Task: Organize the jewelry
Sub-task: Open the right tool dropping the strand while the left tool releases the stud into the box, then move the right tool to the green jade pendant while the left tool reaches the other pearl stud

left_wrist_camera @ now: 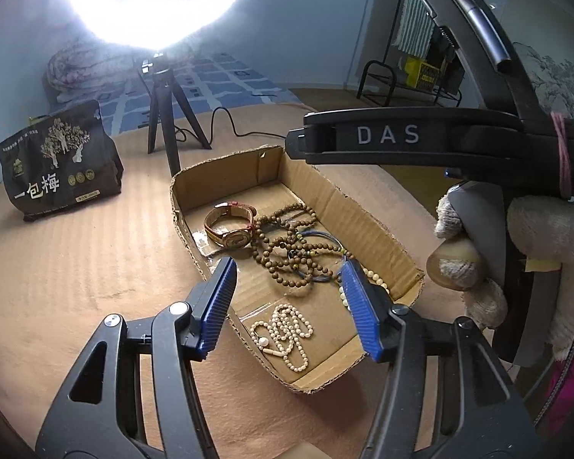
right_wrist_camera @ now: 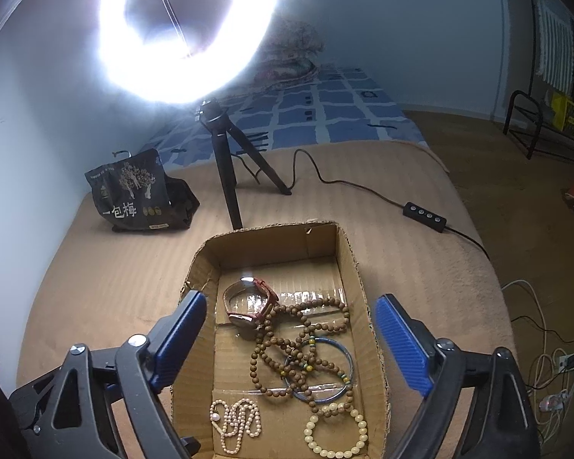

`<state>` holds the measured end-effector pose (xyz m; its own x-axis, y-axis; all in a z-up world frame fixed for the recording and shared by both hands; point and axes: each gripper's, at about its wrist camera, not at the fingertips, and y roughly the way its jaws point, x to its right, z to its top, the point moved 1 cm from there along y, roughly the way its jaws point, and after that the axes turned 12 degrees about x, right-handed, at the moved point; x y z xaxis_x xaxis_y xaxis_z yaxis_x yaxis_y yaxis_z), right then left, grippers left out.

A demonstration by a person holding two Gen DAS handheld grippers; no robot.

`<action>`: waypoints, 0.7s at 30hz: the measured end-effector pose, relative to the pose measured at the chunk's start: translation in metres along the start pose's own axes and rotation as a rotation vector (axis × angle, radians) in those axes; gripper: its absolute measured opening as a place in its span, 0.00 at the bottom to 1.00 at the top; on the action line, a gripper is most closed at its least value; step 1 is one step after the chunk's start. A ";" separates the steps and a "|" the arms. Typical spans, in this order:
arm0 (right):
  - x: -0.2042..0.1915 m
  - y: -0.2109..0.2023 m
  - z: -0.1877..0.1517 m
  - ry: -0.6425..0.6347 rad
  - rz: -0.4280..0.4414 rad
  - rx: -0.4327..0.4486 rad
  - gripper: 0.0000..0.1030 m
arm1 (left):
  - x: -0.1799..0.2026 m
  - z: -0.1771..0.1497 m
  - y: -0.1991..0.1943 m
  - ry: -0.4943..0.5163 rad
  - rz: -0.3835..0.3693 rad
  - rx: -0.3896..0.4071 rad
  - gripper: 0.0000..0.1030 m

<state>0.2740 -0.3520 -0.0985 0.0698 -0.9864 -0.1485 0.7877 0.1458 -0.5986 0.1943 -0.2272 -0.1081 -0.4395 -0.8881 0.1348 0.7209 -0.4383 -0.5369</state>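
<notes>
A shallow cardboard box (left_wrist_camera: 367, 206) (right_wrist_camera: 363, 287) sits on the tan bed cover. In it lie a wristwatch with a reddish strap (left_wrist_camera: 231, 225) (right_wrist_camera: 250, 302), a tangle of brown wooden beads (left_wrist_camera: 283, 248) (right_wrist_camera: 298, 348), a blue bangle (left_wrist_camera: 325, 256) (right_wrist_camera: 344, 363), a small pearl necklace (left_wrist_camera: 287, 331) (right_wrist_camera: 235, 424) and a pale bead bracelet (right_wrist_camera: 336, 436). My left gripper (left_wrist_camera: 288, 267) is open and empty above the box's near part. My right gripper (right_wrist_camera: 290, 302) is open and empty above the box; its body (left_wrist_camera: 413, 137) shows in the left wrist view.
A ring light on a black tripod (left_wrist_camera: 164, 114) (right_wrist_camera: 229, 168) stands behind the box, with its cable and remote (right_wrist_camera: 424, 216) to the right. A dark snack bag (left_wrist_camera: 57, 160) (right_wrist_camera: 141, 195) stands at the back left. A black rack (left_wrist_camera: 405, 76) stands on the floor.
</notes>
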 end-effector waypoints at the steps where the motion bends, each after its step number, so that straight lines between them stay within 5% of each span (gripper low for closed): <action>1: 0.000 -0.001 0.001 -0.001 -0.002 0.005 0.90 | 0.000 0.000 -0.001 0.004 0.000 0.003 0.58; 7: -0.002 -0.008 0.003 -0.003 -0.013 0.024 0.99 | 0.000 0.001 -0.009 0.017 0.000 0.019 0.63; 21: -0.025 -0.024 0.005 -0.048 -0.036 0.054 1.00 | -0.012 0.005 -0.040 0.037 0.010 0.053 0.63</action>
<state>0.2564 -0.3310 -0.0766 0.0690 -0.9937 -0.0888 0.8220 0.1070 -0.5593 0.1731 -0.1999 -0.0838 -0.4508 -0.8873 0.0979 0.7526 -0.4367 -0.4927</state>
